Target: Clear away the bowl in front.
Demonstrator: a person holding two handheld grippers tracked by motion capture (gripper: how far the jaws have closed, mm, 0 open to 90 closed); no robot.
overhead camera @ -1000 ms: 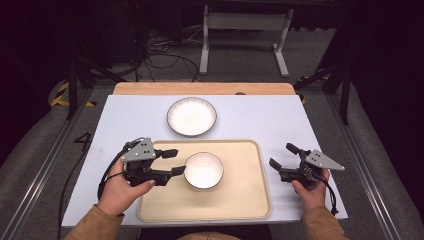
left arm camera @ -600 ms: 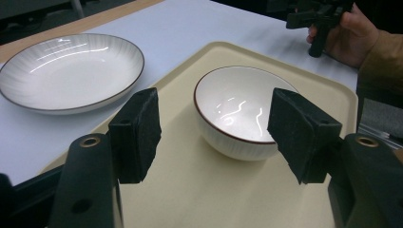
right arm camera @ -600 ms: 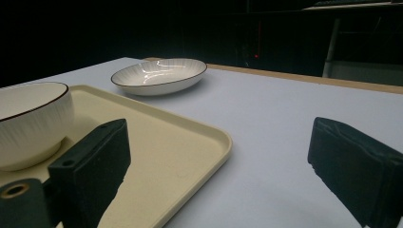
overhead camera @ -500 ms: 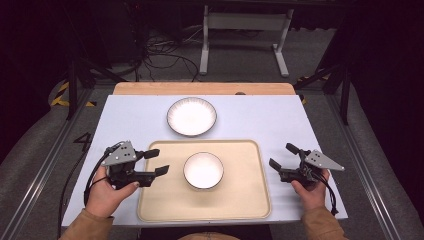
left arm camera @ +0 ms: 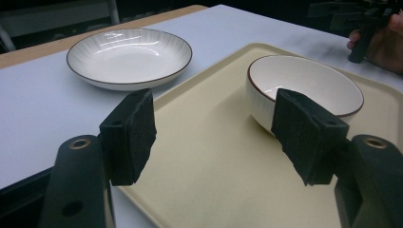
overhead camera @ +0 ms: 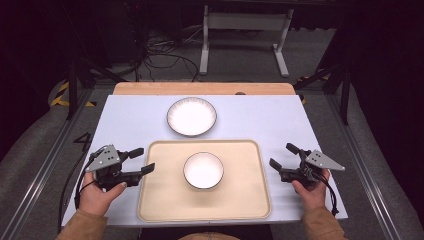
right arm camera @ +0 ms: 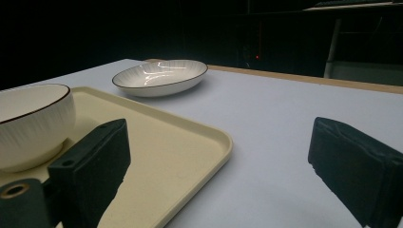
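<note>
Fingers of the left gripper (overhead camera: 139, 161), just widened, are spread empty at nine o'clock beside the tray (overhead camera: 160, 200), withdrawn from the bowl (overhead camera: 203, 170) left at its centre; right gripper (overhead camera: 286, 159) fingers are spread.

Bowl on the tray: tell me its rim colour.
Dark brown line round the white bowl, clearest in the left gripper view.

This is looking like a lab or recording studio, not a home: a white bench (overhead camera: 260, 120) is standing in a dark room, loose cables (overhead camera: 160, 55) are lying on the grey floor (overhead camera: 30, 160) behind it, and hazard tape (overhead camera: 62, 92) is marking a metal frame (overhead camera: 240, 22) nearby.
</note>
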